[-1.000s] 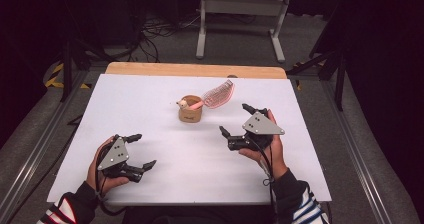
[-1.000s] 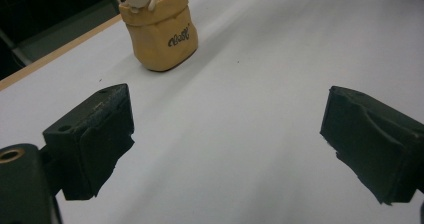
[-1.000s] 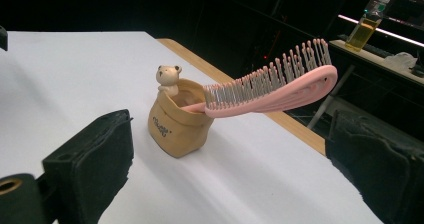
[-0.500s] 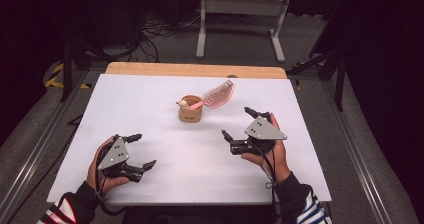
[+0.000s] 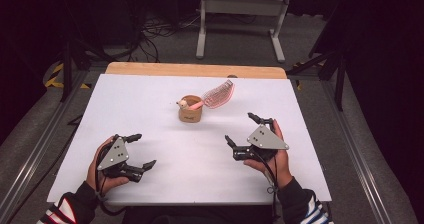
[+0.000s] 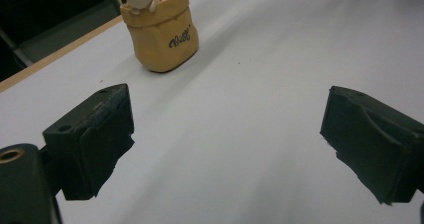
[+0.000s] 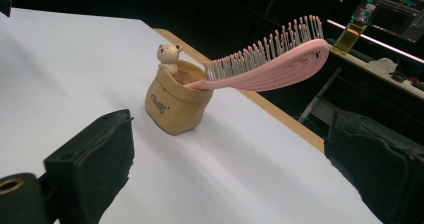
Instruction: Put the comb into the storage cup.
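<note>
The pink hairbrush (image 7: 270, 64) stood handle-down in the tan bear-topped holder (image 7: 176, 103) near the middle of the white worktop (image 5: 150, 99), its handle end hidden inside the holder, and in the left gripper view the brush was cut off at the top edge so that just a pink sliver showed. Both the left gripper (image 5: 138, 152) and the right gripper (image 5: 244, 129) had their jaws spread wide and held nothing, resting near the worktop's front edge, well apart from the holder. Since a second earlier the right gripper had drawn slightly back toward the person, while the left gripper, holder and brush had kept their places.
</note>
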Demonstrator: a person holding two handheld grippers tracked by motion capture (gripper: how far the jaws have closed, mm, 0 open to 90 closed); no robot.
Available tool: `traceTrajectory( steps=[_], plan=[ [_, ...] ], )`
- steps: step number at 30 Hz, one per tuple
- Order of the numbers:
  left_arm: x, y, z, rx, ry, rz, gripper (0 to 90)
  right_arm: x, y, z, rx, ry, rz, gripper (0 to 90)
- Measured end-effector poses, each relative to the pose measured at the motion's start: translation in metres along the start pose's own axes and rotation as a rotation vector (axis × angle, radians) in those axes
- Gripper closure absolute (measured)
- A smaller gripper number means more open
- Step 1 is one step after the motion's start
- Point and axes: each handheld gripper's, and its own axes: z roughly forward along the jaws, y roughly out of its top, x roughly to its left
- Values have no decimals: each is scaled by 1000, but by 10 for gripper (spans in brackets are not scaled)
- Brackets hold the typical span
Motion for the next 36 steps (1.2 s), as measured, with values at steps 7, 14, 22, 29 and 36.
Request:
traceTrajectory(
  steps=[7,14,22,29,36],
  plan=[
    [0,0,0,-2,3,2,76,1,-9,-5,14,-7,5,63],
    [1,0,0,-1,4,-3,76,-2,-18,-11,21,-10,18,63],
    [0,0,0,-2,3,-3,76,-5,-31,-17,37,-19,31,63],
    [1,0,-1,-5,4,-4,76,-7,-40,-21,44,-29,40,62],
    [1,0,-1,-6,3,-5,75,-9,-49,-27,51,-40,40,62]
  ],
)
